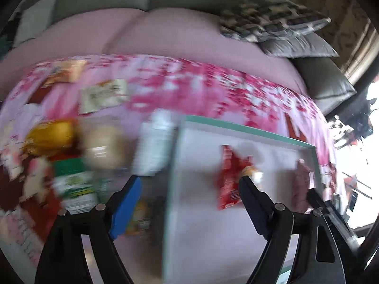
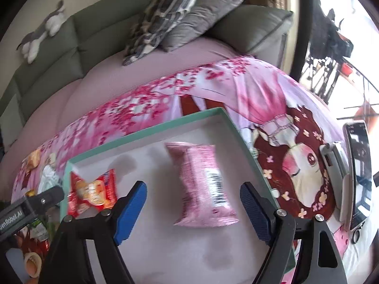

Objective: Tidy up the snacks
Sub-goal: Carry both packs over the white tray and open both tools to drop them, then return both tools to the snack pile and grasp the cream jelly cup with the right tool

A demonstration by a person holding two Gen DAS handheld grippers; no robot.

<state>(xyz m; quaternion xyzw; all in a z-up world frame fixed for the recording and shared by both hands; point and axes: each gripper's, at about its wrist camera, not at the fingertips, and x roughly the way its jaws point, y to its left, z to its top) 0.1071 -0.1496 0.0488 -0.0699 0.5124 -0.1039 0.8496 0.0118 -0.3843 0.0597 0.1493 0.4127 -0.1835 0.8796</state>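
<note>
A shallow tray with a teal rim (image 1: 248, 131) (image 2: 151, 127) lies on a pink flowered cloth. In it lie a red snack packet (image 1: 231, 177) (image 2: 92, 191) and a pink snack packet (image 2: 203, 184), which also shows at the tray's right side in the left wrist view (image 1: 300, 184). My left gripper (image 1: 189, 184) is open and empty above the tray's left edge. My right gripper (image 2: 193, 191) is open and empty, its fingers either side of the pink packet and above it. Loose snacks lie left of the tray: a yellow packet (image 1: 51, 135), a beige one (image 1: 104, 146), a green and white one (image 1: 75, 187).
More packets (image 1: 104, 94) (image 1: 64, 72) lie farther back on the cloth. A grey sofa back with cushions (image 2: 180, 14) lies behind. A phone on a stand (image 2: 357, 172) is right of the tray. The left gripper's body (image 2: 30, 206) shows at the left.
</note>
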